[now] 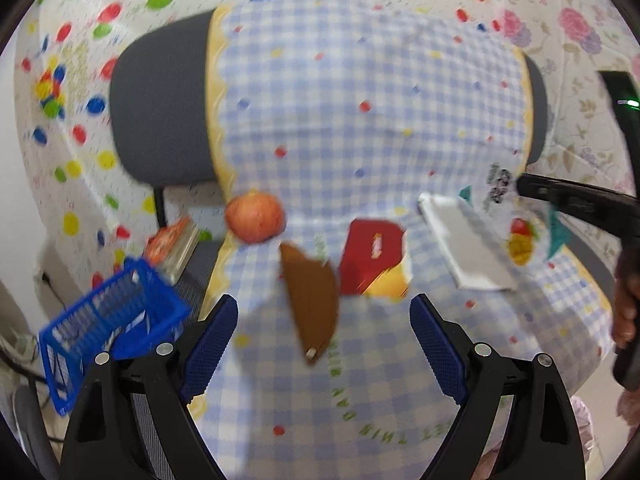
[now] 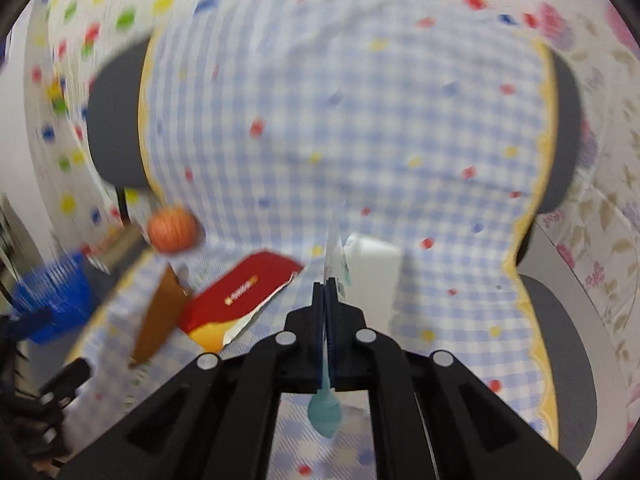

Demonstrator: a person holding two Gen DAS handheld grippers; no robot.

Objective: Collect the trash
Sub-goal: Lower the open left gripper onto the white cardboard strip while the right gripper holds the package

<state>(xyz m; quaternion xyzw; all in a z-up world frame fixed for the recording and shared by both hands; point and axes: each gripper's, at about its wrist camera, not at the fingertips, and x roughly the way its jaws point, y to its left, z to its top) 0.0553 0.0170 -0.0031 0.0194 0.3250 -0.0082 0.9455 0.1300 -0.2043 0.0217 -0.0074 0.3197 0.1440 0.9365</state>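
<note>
Left wrist view shows our left gripper (image 1: 323, 334) with its jaws spread wide and nothing between the blue pads (image 1: 210, 346). Just ahead of it a brown wedge-shaped piece (image 1: 310, 304) lies on the blue checked cloth (image 1: 360, 120), and beside that, touching or nearly so, a red and yellow wrapper (image 1: 374, 262). An apple (image 1: 255, 218) sits near the cloth's left edge. To the right lies a white flat box (image 1: 464, 240), and above it our right gripper (image 1: 528, 188) carries a clear wrapper with teal corners and fruit print (image 1: 516, 220), lifted off the cloth.

Right wrist view shows our right gripper (image 2: 327, 284) with its jaws pressed together on that thin wrapper (image 2: 336, 258), which we see edge-on; a teal corner hangs below the fingers. Beyond it we see the white box (image 2: 374, 276), the red wrapper (image 2: 240, 296), the brown piece (image 2: 158, 316) and the apple (image 2: 173, 229).

Off the left side of the chair (image 1: 160, 104) that the cloth covers, a blue basket (image 1: 112, 320) stands lower down, well apart from the held wrapper, with some packets (image 1: 172, 246) behind it. Motion blur hides finer detail.
</note>
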